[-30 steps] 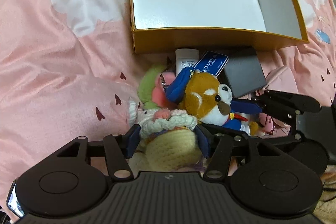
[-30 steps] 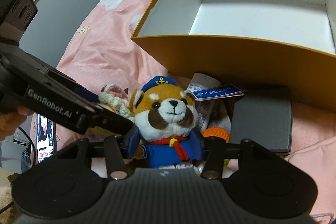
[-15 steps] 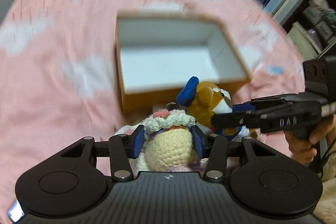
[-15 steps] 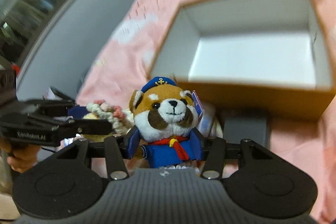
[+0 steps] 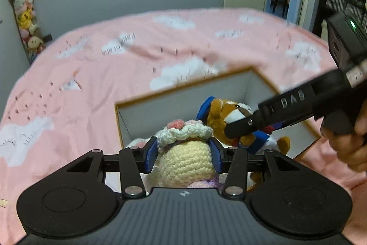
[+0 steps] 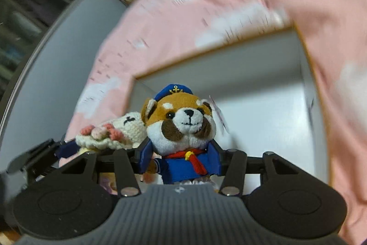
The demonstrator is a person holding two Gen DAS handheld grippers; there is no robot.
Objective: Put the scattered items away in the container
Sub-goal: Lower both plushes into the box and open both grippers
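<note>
Both tongs loaded: left tongs point(image 5: 183, 154) clamp crochet doll point(image 5: 187, 161); right tongs point(image 6: 181, 162) clamp sailor plush point(image 6: 181, 125); box point(image 6: 259, 121) behind.

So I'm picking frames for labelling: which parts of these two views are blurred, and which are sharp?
Left wrist view: the crochet doll in the left gripper is sharp, the box rim and bedspread slightly smeared. Right wrist view: the sailor plush in the right gripper is crisp, the bedspread and box edges heavily streaked.

"DAS" on side of right gripper point(image 5: 250, 130); gold anchor sign on plush's blue cap point(image 6: 174, 91).
</note>
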